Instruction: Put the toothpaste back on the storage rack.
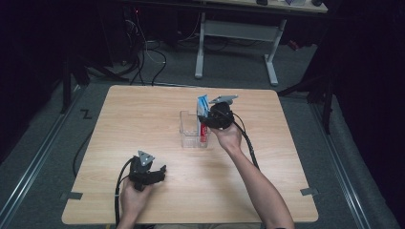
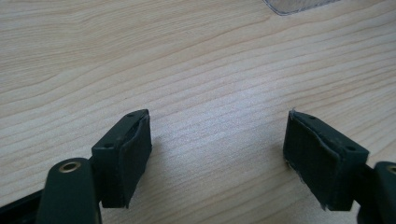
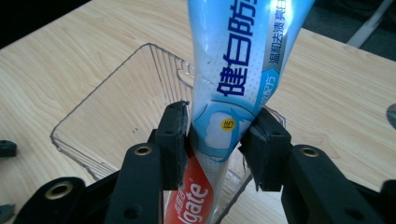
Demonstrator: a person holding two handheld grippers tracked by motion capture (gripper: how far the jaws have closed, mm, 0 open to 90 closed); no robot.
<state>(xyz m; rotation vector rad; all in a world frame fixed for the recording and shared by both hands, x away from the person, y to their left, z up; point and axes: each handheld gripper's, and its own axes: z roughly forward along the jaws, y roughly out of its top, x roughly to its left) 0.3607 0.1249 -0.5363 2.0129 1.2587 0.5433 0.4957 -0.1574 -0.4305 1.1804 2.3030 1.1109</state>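
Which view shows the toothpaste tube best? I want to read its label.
The right gripper view: the toothpaste tube is close, print legible, standing in the clear box between the right gripper pads. The high view shows it small; the left gripper view shows bare table.

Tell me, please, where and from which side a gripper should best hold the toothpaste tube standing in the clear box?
Grip the toothpaste tube on its flat middle, above the clear box rim, coming from the open side. It stands upright, so the right gripper pads probably meet its broad faces there.

One bench (image 1: 143, 119) carries one clear box (image 1: 190, 136). One toothpaste tube (image 1: 203, 107) stands in the box. Two grippers: one (image 1: 208, 120) at the box, one (image 1: 160, 172) near the bench's front edge.
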